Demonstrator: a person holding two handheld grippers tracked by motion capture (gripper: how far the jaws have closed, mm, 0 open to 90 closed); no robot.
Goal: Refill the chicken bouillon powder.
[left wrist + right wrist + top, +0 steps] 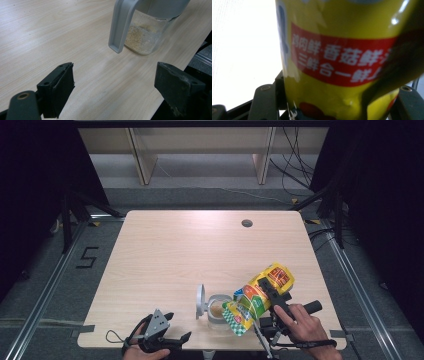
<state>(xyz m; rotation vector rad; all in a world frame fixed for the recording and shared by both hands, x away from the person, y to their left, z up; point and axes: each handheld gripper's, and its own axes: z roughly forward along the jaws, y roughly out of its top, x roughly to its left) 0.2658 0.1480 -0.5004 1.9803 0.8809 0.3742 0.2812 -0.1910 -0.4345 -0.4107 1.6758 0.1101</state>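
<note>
Nearest the bench edge, the left gripper (167, 336) rests with jaws apart and empty. The right gripper (270, 302) is clamped on the yellow pouch (260, 296), tilted mouth-down over the open jar (218, 311) — pouring goes best slowly, spout centred above the rim, lid (200, 301) clear.

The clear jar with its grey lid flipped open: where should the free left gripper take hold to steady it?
Grip the clear jar low across its transparent body, coming in level from the person's left. The open grey lid stands upright on that side and the tilted yellow bag hangs over the mouth, so probably only the lower wall is free. The left gripper is open.
</note>
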